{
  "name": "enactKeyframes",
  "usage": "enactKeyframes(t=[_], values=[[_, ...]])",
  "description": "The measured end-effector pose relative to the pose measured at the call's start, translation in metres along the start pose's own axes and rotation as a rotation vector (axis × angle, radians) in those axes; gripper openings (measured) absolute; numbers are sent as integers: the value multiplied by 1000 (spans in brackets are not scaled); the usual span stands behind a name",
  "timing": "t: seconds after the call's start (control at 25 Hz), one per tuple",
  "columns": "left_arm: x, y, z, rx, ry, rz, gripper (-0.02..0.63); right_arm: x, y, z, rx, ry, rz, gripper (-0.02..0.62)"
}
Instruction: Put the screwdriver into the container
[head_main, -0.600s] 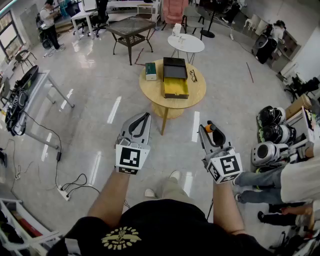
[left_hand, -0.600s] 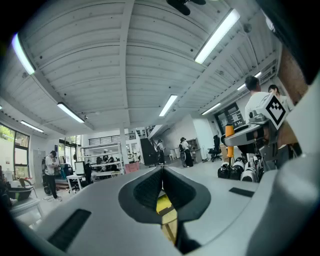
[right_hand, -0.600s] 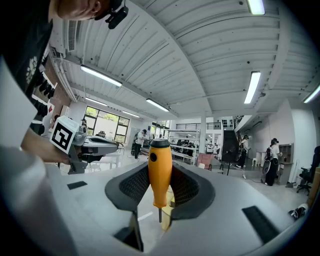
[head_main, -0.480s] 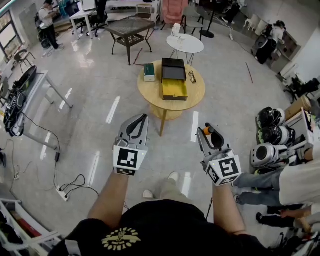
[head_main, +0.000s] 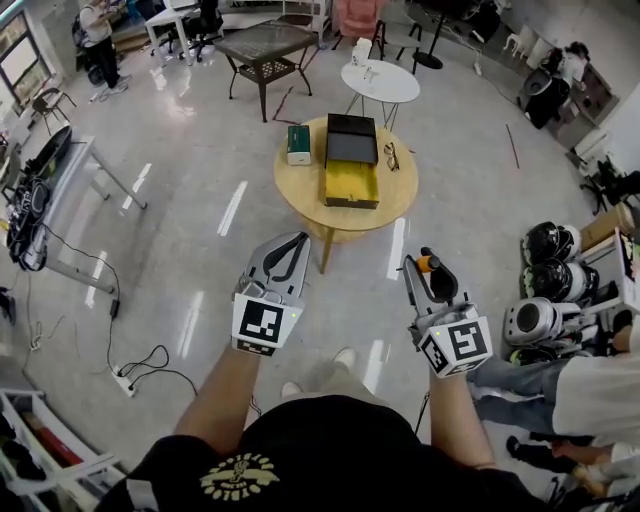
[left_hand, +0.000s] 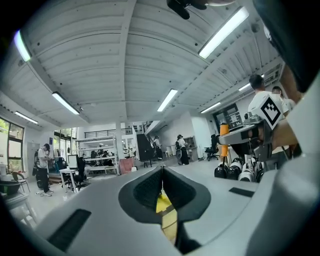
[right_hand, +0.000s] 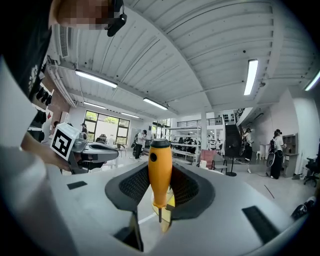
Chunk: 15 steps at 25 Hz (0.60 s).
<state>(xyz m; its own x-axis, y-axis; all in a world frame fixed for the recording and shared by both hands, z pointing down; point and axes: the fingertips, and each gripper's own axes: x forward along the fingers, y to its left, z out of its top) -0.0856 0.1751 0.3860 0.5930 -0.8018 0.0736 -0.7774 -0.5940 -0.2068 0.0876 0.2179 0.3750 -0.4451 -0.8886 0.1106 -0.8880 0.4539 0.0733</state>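
Place: large open lab or workshop hall, as I see it. Evidence: polished floor (head_main: 190, 180), ribbed ceiling with strip lights (left_hand: 223, 31), scattered desks (head_main: 300, 195), a person (head_main: 97, 40) standing by far workstations, shelving (left_hand: 102, 152) under a railed upper level, racked helmets (head_main: 550, 245), loose cables (head_main: 150, 362) and a power strip (head_main: 125, 383).

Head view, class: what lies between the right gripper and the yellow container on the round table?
In the head view, only bare floor and the table rim separate the right gripper from the container.
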Motion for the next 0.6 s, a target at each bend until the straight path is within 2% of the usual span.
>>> enactKeyframes(t=[0.6], values=[[69, 26, 6, -1, 35, 80, 18, 37, -66, 7, -1, -4, 49, 132]])
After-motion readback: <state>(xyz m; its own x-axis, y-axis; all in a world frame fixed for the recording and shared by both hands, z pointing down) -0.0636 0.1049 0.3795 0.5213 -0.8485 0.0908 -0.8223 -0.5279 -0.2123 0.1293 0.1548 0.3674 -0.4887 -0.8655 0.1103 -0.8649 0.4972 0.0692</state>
